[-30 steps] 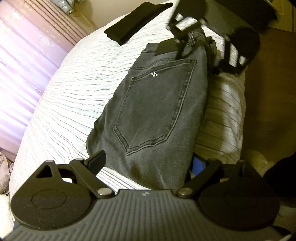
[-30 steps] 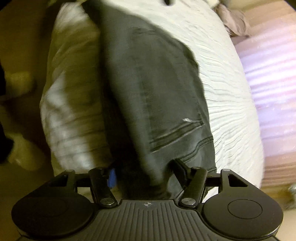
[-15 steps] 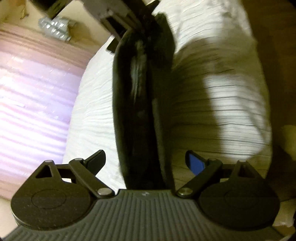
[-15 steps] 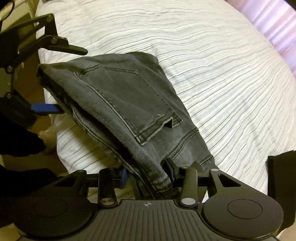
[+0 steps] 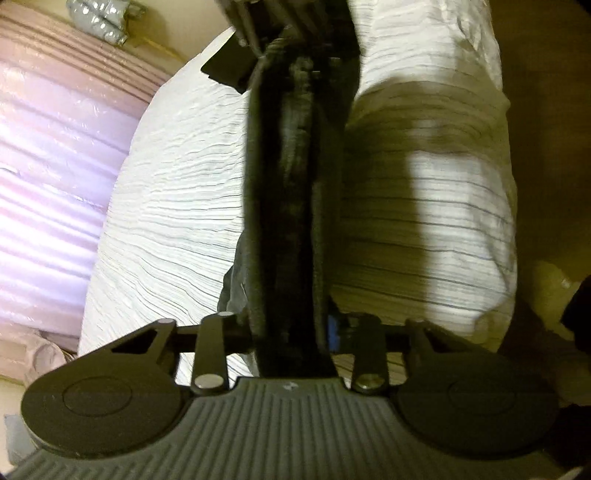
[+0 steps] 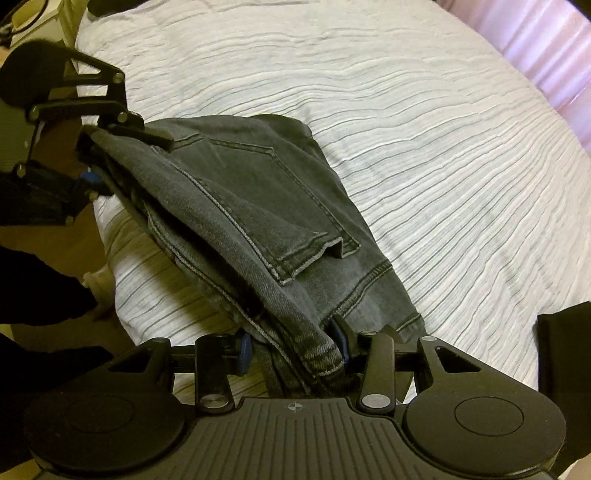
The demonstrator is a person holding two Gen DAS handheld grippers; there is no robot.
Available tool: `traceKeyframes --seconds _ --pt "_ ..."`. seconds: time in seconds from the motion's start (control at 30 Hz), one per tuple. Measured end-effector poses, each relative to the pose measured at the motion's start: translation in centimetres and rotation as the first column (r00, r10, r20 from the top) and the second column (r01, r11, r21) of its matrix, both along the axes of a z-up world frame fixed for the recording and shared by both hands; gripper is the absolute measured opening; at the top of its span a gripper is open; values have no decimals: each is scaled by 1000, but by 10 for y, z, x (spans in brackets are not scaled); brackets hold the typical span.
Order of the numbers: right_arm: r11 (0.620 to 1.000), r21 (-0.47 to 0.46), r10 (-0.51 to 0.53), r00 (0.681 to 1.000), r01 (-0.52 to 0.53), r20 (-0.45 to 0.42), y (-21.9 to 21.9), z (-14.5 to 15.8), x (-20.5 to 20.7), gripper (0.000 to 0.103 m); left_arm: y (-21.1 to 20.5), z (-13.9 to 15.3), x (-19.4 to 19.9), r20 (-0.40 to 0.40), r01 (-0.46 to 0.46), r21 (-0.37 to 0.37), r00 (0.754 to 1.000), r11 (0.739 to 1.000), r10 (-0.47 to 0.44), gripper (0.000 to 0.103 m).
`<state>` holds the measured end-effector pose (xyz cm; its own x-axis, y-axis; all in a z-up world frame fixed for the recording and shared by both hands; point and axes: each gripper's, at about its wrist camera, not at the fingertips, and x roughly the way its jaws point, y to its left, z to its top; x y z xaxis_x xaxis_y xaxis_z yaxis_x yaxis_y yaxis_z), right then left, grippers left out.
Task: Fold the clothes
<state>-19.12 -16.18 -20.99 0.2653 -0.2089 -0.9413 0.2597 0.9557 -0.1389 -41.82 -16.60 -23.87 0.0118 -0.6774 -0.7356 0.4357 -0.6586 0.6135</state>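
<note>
- the folded jeans (image 6: 258, 206) are held stretched between both tools, long axis running from one to the other, above the bed's (image 6: 424, 129) near edge.
- the right gripper (image 6: 295, 350) is clamped on the waistband end.
- the left gripper (image 5: 291, 332) is closing on the opposite end, denim between its jaws.

My left hand-held gripper (image 5: 291, 332) is closing, cloth between its jaws; my right hand-held gripper (image 6: 295, 350) is clamped, pointing steeply down.

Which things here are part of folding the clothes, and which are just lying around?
Part of the job:
- folded grey jeans, gripped at both ends
- right gripper, shut on the waistband end
- left gripper, jaws closing on the other end
- striped white bed cover beneath the jeans

Lying about:
- black folded cloth
- pink plastic-wrapped side
- silver packet
</note>
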Motion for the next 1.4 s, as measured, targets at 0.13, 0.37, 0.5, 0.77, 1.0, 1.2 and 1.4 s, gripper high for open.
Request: traceKeyframes --seconds 0.13,0.37,0.5,0.77,1.0,1.2,1.4 --pt "998 -70 13 1000 -12 9 25 -8 -13 72 -14 11 4 -16 -12 39 1000 999 12 22" --pt "949 -272 146 987 -159 -70 78 -42 -34 87 -31 31 8 -63 -43 106 997 993 50 22" --pt "932 -315 168 984 -178 -59 75 -54 -34 84 -40 38 8 -64 -34 125 997 992 42 22" --pt "952 -293 88 996 -89 -15 48 -20 -37 33 -49 65 7 -15 81 120 997 990 -80 21" --pt "959 -281 30 999 -21 29 37 56 -40 32 -85 120 13 -32 215 57 976 975 -214 21" --pt "942 -323 -91 996 85 -5 25 96 -55 31 -120 140 -3 -33 386 -37 921 922 -388 21" --pt "891 -405 -243 969 205 -44 4 129 -84 31 -168 153 -44 -42 527 -134 843 840 -536 21"
